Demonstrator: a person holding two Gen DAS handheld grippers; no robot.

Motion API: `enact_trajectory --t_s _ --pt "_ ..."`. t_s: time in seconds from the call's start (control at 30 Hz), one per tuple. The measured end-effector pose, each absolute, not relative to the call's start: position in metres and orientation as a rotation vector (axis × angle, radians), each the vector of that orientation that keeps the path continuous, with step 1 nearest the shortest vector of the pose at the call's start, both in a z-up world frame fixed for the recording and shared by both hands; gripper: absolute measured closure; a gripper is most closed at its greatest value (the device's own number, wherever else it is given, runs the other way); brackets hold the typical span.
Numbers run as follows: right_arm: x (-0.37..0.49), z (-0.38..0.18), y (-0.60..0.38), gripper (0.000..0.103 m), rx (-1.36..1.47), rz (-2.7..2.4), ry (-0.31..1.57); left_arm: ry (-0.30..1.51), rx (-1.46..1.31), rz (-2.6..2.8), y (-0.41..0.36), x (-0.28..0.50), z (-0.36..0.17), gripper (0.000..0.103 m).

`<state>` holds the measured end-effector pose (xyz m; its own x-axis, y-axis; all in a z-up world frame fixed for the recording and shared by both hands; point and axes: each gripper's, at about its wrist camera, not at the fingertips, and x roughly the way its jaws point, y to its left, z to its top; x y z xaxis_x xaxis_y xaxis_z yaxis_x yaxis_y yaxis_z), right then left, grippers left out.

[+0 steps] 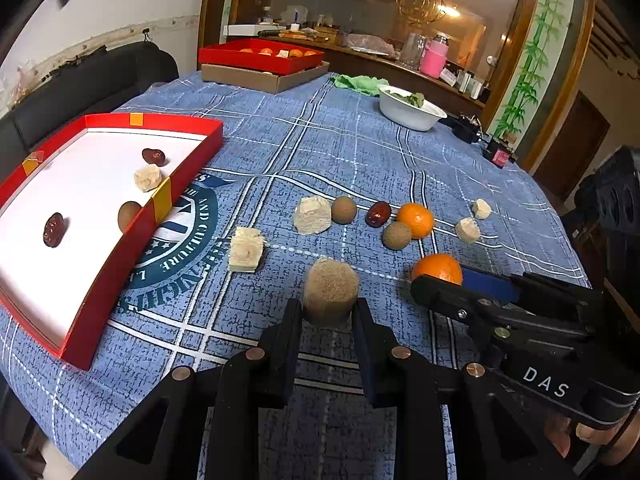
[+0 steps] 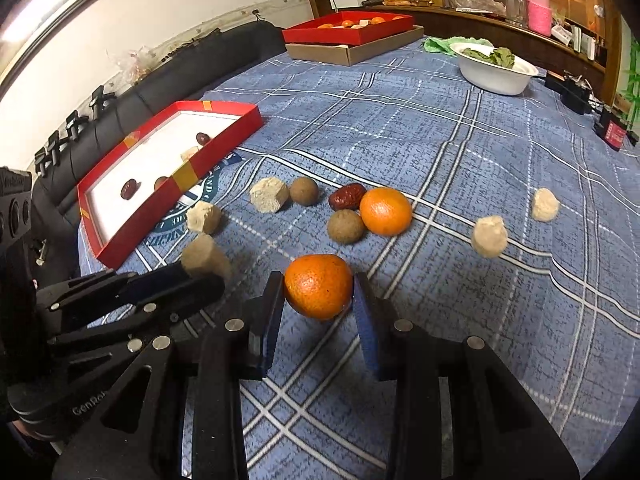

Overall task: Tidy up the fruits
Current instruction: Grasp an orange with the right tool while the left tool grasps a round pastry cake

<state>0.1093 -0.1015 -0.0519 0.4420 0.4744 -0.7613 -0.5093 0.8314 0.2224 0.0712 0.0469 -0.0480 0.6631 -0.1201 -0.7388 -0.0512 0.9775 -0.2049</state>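
Observation:
My left gripper [image 1: 327, 312] is shut on a tan round cake piece [image 1: 330, 290], low over the blue checked cloth; the right wrist view shows this left gripper [image 2: 200, 278] and cake piece [image 2: 202, 256] too. To its right, my right gripper [image 2: 317, 286] is shut on an orange [image 2: 319, 286], also seen in the left wrist view [image 1: 438, 268]. The red tray [image 1: 120, 248] at left holds two dark dates, a pale cake and a brown round fruit. Loose on the cloth lie pale cakes [image 1: 313, 215], brown round fruits [image 1: 396, 235], a date [image 1: 378, 213] and another orange [image 1: 416, 220].
At the back stand a second red tray [image 1: 260, 56] on a cardboard box, a white bowl [image 1: 410, 110] of leaves and a green rag [image 1: 360, 82]. A black sofa [image 1: 100, 76] runs along the left. Small dark devices [image 1: 468, 128] sit at the right edge.

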Motion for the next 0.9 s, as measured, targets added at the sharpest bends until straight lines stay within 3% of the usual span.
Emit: enact_trajectory --t_s 0.9 --pt "0.080 -0.019 -0.104 0.069 -0.085 0.576 0.850 0.761 -0.218 -0.022 0.054 0.039 -0.020 0.078"
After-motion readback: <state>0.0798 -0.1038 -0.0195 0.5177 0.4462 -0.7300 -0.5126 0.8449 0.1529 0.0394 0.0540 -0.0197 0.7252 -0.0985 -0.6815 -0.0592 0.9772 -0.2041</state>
